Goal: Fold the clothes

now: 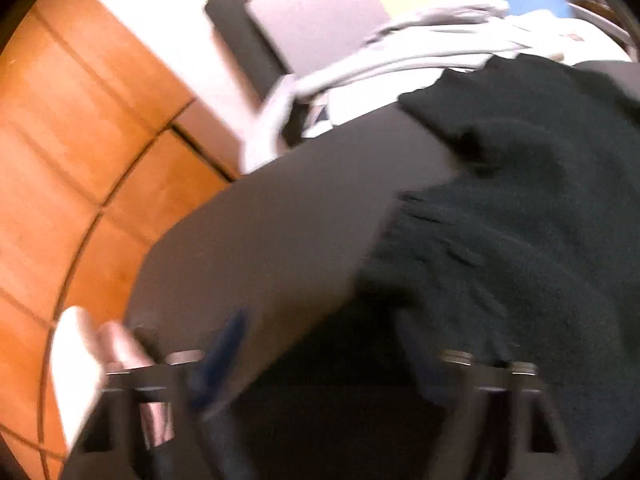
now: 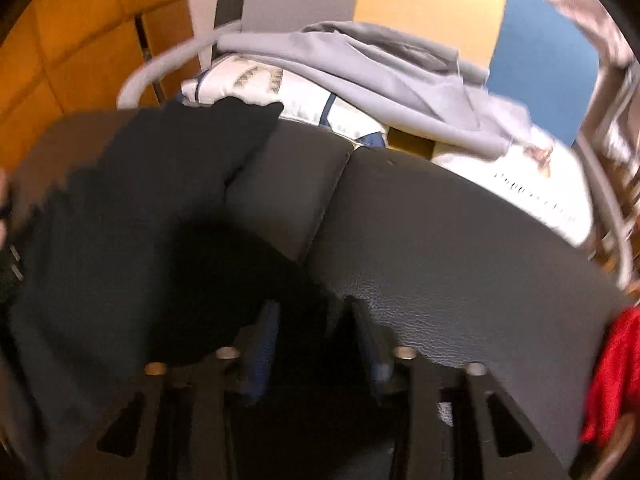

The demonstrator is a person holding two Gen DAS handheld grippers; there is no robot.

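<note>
right wrist view: right gripper [image 2: 312, 320] jaws apart, empty, over bare cushion [image 2: 460, 248] beside black garment [image 2: 120, 216]. left gripper [image 1: 320, 360] too blurred to tell; garment's edge nears the cushion's far edge.

Blk garment [image 2: 120, 208] – plain, no print, lying left of the right claw [image 2: 314, 332]; in the left wrist view it shows very dark, w/ a green cast, ahead & right of the left claw [image 1: 320, 360]. Cushion [image 2: 460, 240] under both – dk grey, pebbled leather grain. Beyond it: lt grey hoodie [image 2: 380, 68] over a white cloth [image 2: 304, 96] w/ navy lines & grey motifs. Far right of the right claw: red fabric [image 2: 612, 372]. Floor [image 1: 60, 140] left – orange-brown tiles, dark grout. Claw pads [image 2: 266, 344] blue, frames blk.
</note>
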